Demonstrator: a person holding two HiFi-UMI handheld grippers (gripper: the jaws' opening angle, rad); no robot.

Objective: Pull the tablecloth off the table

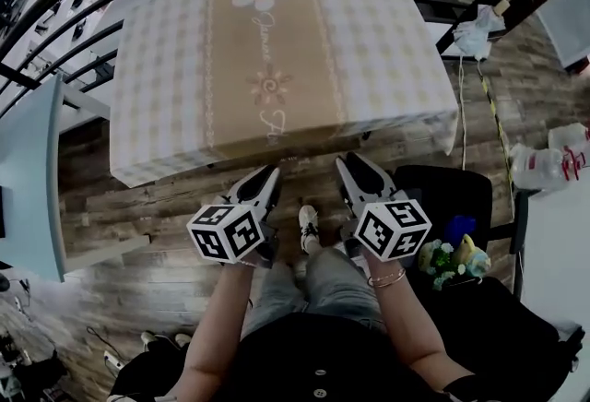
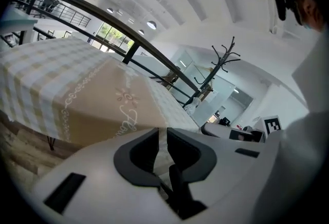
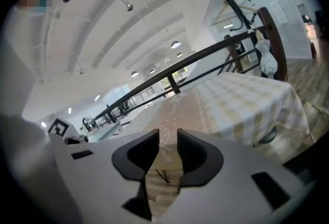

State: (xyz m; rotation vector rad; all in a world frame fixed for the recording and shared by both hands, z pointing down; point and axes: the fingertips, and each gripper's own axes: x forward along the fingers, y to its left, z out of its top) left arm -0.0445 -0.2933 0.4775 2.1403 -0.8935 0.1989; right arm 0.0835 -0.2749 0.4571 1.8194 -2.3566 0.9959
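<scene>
Head view: the tablecloth (image 1: 277, 59) lies flat over the table, a beige band with 2 flower prints down its middle and checked panels either side, its near edge hanging toward the person. Both claws sit low over the wood floor (image 1: 138, 206), just short of that edge. The left gripper (image 1: 269, 173) and right gripper (image 1: 348, 160) both aim at the beige band.

Left gripper view: the left gripper (image 2: 163, 135) has its jaws pressed almost together, only a thin slit between them, and I see nothing pinched. The tablecloth (image 2: 103, 94) drapes ahead, a coat rack (image 2: 221, 58) behind it.

Right gripper view: the right gripper (image 3: 168, 141) has its jaws spread a little, floor planks showing through the gap, nothing between the pads. The tablecloth (image 3: 231, 99) stretches away ahead, apart from the tips.
</scene>
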